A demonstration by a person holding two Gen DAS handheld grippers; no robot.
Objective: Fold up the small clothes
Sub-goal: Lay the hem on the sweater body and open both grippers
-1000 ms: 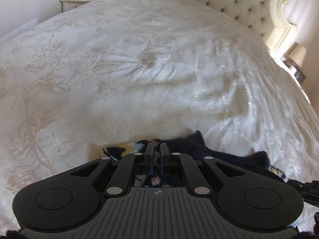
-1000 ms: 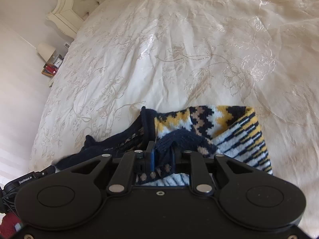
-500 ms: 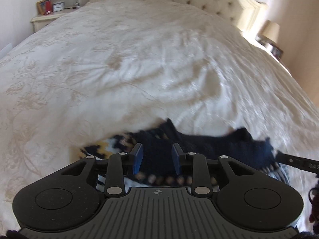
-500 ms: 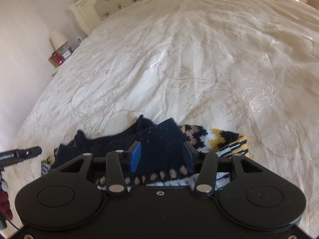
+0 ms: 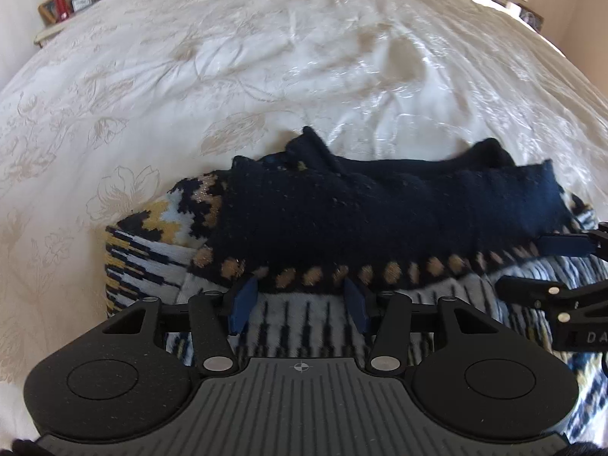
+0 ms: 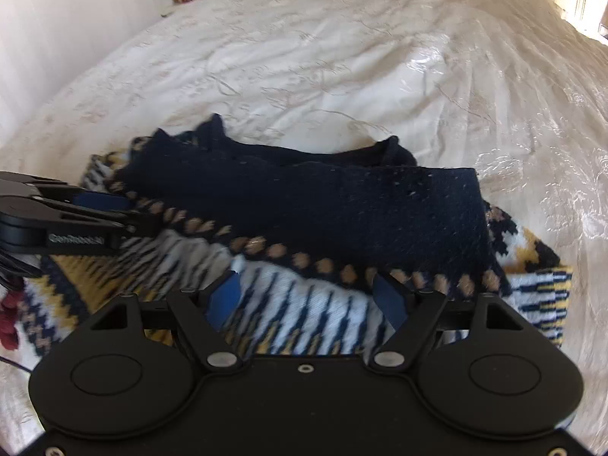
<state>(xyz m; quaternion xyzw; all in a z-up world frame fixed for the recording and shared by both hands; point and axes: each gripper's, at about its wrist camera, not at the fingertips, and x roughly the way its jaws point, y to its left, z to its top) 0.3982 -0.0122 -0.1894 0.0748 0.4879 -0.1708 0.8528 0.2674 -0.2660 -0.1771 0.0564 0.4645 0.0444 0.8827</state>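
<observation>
Cream floral bedding [image 5: 266,76] covers the bed. From the left wrist, the left gripper [image 5: 300,300] hovers spread wide, gripping nothing, over the folded patterned sweater [image 5: 380,220]; two lamps flank the far end, one on the nightstand [image 5: 49,30]. From the right wrist, the right gripper [image 6: 307,300] gapes likewise empty over the sweater's white-striped part, the left gripper entering at the left edge.

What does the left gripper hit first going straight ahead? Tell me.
The left gripper, jaws open, would first meet the navy folded-over band of the patterned sweater, right ahead; depth is unclear.
</observation>
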